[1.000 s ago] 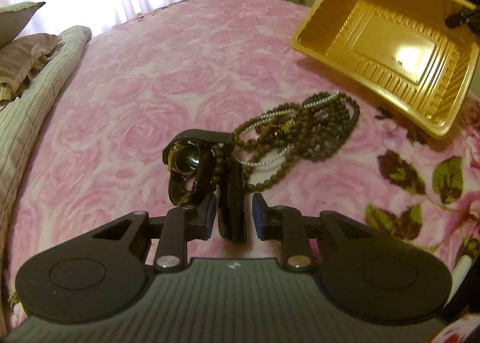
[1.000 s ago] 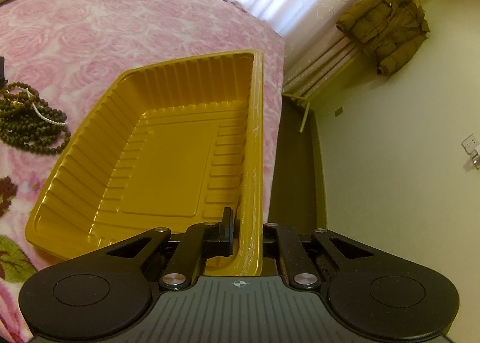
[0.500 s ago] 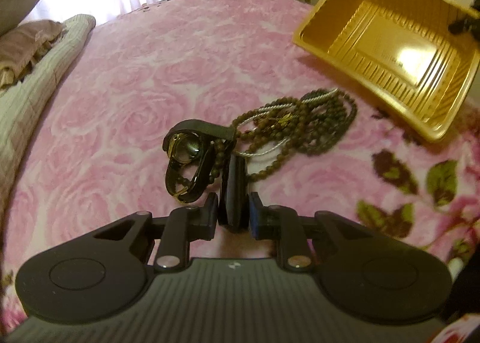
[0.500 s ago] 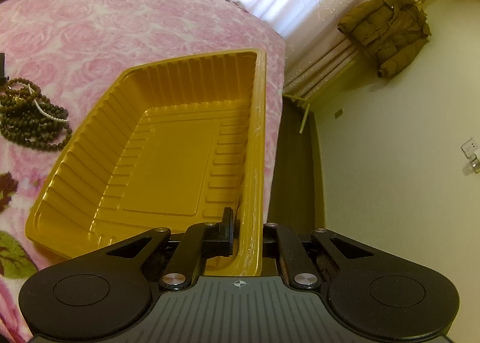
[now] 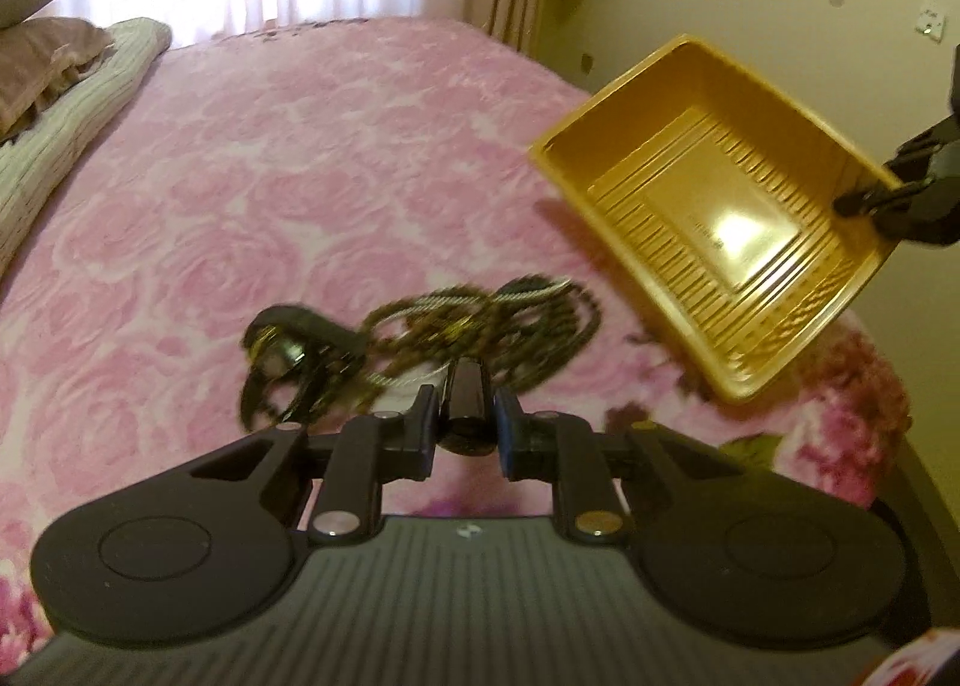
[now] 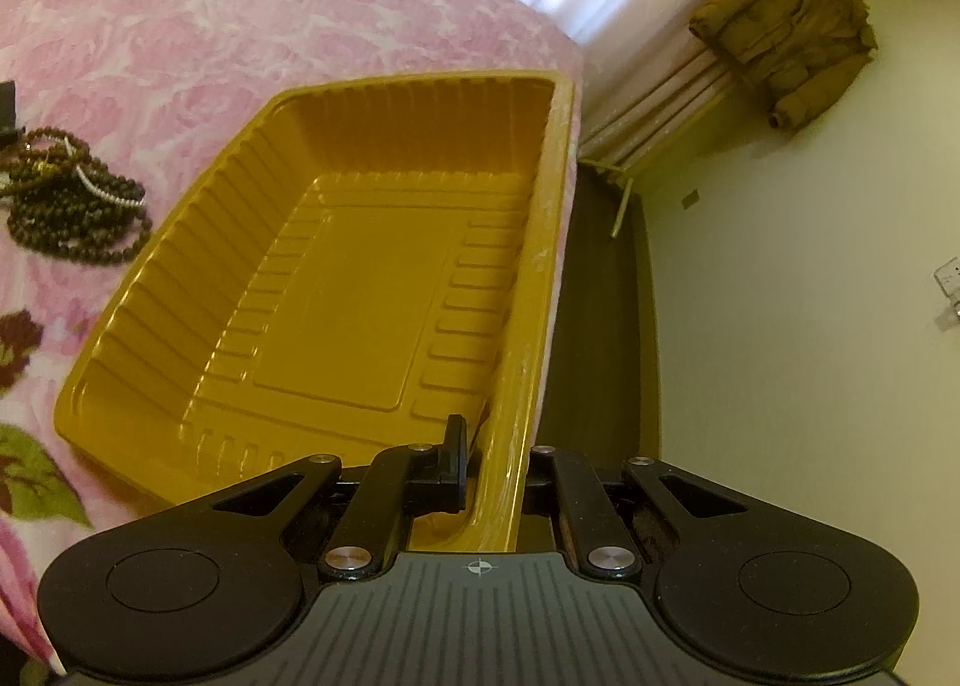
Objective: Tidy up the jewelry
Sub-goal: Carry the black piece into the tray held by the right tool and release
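My left gripper is shut on the black strap of a wristwatch, whose gold-rimmed face hangs to the left, blurred by motion. A tangle of dark bead necklaces with a pearl strand lies on the pink bedspread just beyond the watch, and shows in the right wrist view at far left. My right gripper is shut on the near right rim of an empty golden plastic tray and holds it tilted. The tray sits at the right in the left wrist view.
The pink rose bedspread covers the bed. Pillows and a striped blanket lie at far left. The bed edge and dark floor run just right of the tray. A brown jacket hangs on the wall.
My left gripper closed on the watch strap and has lifted it and moved with it, blurring watch and beads. The tray stays held, now more tilted and raised in the left view.
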`<state>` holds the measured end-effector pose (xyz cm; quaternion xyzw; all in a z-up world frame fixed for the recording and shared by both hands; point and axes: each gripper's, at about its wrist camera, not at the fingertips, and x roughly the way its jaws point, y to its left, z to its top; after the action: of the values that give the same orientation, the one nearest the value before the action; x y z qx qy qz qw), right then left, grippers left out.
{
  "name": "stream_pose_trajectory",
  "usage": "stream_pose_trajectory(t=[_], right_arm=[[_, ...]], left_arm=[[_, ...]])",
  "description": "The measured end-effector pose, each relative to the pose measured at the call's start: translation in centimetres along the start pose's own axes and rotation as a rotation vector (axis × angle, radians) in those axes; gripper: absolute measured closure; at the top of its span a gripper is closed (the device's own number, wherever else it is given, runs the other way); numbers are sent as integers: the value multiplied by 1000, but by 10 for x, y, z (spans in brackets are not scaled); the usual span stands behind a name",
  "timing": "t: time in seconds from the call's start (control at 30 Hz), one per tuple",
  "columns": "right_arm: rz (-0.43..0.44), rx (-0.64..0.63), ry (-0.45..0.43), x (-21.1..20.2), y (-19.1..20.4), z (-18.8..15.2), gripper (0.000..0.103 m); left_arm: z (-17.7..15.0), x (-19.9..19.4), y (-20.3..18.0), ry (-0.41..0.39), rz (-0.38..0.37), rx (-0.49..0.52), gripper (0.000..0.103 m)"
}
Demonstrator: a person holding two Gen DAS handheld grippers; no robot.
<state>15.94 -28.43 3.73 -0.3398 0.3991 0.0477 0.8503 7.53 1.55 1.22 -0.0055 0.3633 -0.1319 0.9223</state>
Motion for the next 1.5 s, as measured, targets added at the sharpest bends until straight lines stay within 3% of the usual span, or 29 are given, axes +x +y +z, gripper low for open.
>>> stream_pose_trajectory(t=[0.57, 0.93, 1.13, 1.23, 1.5], right_arm=[[24, -38, 54, 8, 0, 14, 94], [31, -29, 52, 10, -3, 11, 93], [33, -26, 48, 11, -4, 10, 93], [35, -28, 48, 11, -4, 9, 93], [34, -29, 45, 10, -4, 8, 93]], left_arm=[[54, 35, -75, -33, -174, 30, 85], [61, 71, -116, -21, -246, 46, 85], [55, 86, -129, -15, -238, 53, 86], [49, 92, -129, 0, -253, 24, 70], [29, 58, -96, -36, -206, 15, 70]])
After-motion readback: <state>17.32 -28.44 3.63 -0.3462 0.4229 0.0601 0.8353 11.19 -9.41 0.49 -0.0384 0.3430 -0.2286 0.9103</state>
